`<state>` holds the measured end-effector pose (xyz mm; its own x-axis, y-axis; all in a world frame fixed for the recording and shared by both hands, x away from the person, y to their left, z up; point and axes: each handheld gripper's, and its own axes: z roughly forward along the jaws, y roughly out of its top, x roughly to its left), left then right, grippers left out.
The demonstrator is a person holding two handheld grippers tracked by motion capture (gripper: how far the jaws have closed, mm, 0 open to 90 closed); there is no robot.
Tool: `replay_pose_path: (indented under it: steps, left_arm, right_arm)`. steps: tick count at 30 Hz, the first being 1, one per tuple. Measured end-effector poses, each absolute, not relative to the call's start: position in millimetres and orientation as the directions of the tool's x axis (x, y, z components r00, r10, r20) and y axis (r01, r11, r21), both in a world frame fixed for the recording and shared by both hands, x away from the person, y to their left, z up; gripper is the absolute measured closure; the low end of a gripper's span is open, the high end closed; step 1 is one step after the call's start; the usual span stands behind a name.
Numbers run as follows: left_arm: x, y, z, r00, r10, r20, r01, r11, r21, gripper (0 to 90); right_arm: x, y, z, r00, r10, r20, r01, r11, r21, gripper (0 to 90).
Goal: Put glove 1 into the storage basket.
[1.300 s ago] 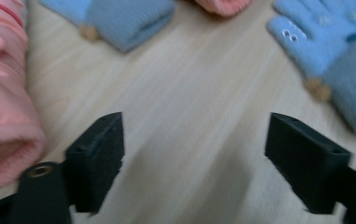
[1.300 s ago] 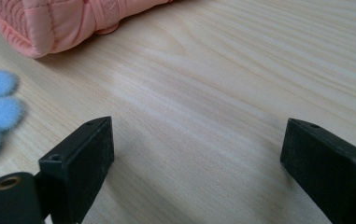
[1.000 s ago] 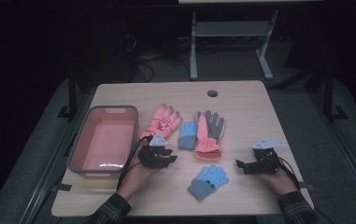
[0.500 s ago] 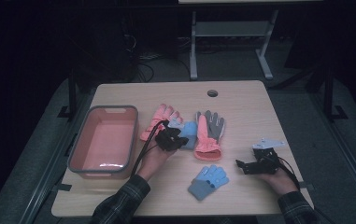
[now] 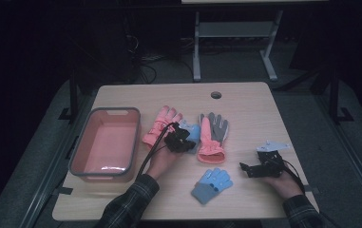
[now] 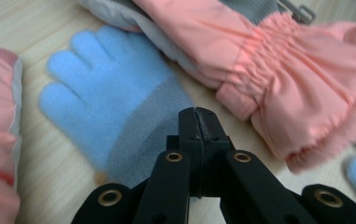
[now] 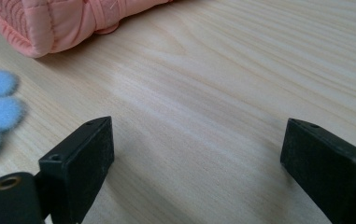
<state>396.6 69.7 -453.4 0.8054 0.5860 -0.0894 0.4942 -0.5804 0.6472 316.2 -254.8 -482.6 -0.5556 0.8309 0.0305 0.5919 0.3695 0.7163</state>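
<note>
Clamped jaws of the left gripper (image 6: 198,122) meet over the grey cuff of a blue glove (image 6: 115,116); whether any fabric is pinched between them is hard to tell. That glove lies flat on the table (image 5: 245,102), mostly hidden under the gripper in the high view, between a pink glove (image 5: 159,124) and a pink-and-grey glove (image 5: 212,135). At far left, a grey-rimmed tub (image 5: 132,142) with a pink inside holds nothing visible. Nearer the person lies a second blue glove (image 5: 212,184). Farther right, the right gripper (image 5: 247,167) rests with jaws spread wide over bare wood. No writing is readable.
</note>
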Motion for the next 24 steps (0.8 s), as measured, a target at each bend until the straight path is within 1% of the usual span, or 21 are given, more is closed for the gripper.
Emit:
replay_pose_path:
  steps: [10,18,23,24]
  left_arm:
    - [377.2,89.9,-448.3,0.810,0.582,-0.071,0.497,-0.617,0.609,89.7]
    - [363.9,104.3,-442.7,0.797,0.604,-0.011,0.502,-0.652,0.568,89.7]
    - [364.8,104.8,-439.7,0.797,0.604,-0.019,0.497,-0.637,0.589,89.5]
    - [368.3,103.5,-435.7,0.799,0.602,-0.016,0.489,-0.633,0.601,85.7]
  right_arm:
    - [316.2,-254.8,-482.6,-0.556,0.831,0.030,0.591,0.370,0.716,9.1]
    - [316.2,-254.8,-482.5,-0.556,0.831,0.030,0.592,0.370,0.716,9.2]
    - [316.2,-254.8,-482.5,-0.556,0.830,0.030,0.592,0.370,0.716,9.2]
    - [316.2,-254.8,-482.5,-0.556,0.830,0.030,0.592,0.370,0.716,9.2]
